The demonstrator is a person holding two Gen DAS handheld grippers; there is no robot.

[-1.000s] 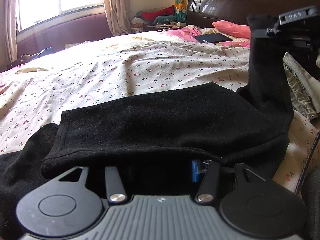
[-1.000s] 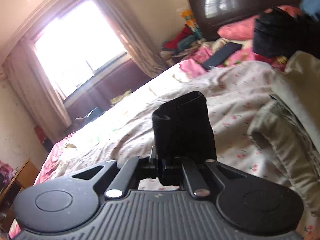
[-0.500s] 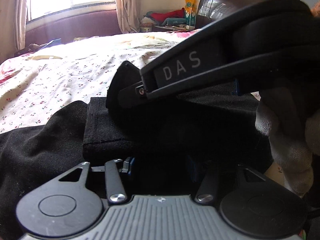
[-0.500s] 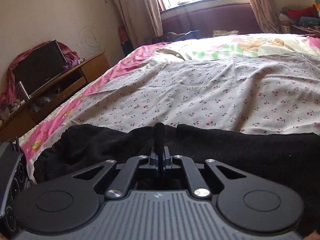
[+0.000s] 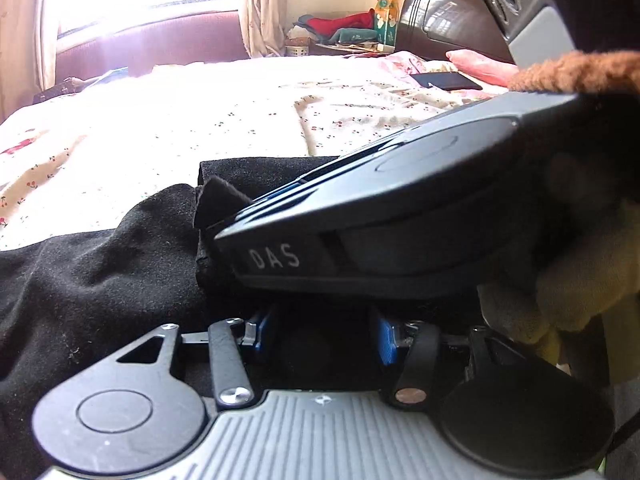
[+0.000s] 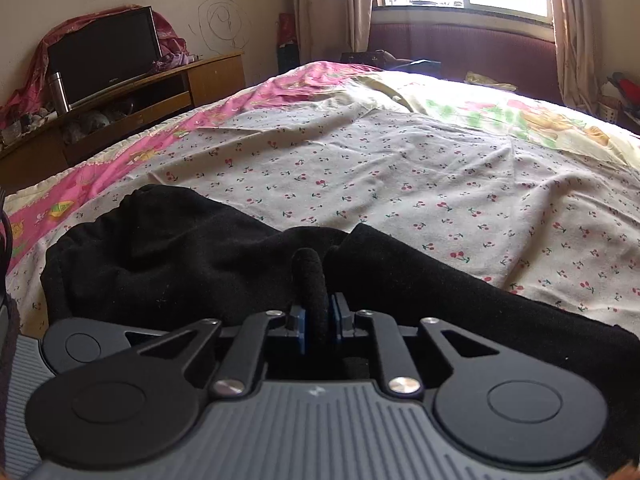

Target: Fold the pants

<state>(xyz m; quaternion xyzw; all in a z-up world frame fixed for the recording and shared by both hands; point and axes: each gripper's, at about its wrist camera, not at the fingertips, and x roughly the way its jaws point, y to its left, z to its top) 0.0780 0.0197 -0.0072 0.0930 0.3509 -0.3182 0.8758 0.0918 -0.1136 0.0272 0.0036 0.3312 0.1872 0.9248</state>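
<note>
Black pants (image 6: pixel 180 256) lie on the bed with the cherry-print sheet (image 6: pixel 400 168). My right gripper (image 6: pixel 318 320) is shut on a fold of the pants' black fabric, low over the garment. In the left wrist view the right gripper (image 5: pixel 248 216) crosses just above and in front of my left gripper (image 5: pixel 320 332), its tip still pinching the pant hem. My left gripper is open, its blue pads (image 5: pixel 386 340) spread, with black fabric (image 5: pixel 100 264) in and around the gap.
A gloved hand (image 5: pixel 560 300) holds the right gripper at the right. A dark headboard (image 5: pixel 444 24), pink pillow (image 5: pixel 480 68) and a dark flat object (image 5: pixel 444 80) lie at the bed's far end. A wooden TV stand with a screen (image 6: pixel 104 64) stands left of the bed.
My right gripper carried the pant leg from high on the right down and leftward over the rest of the pants. My left gripper's fingers spread apart.
</note>
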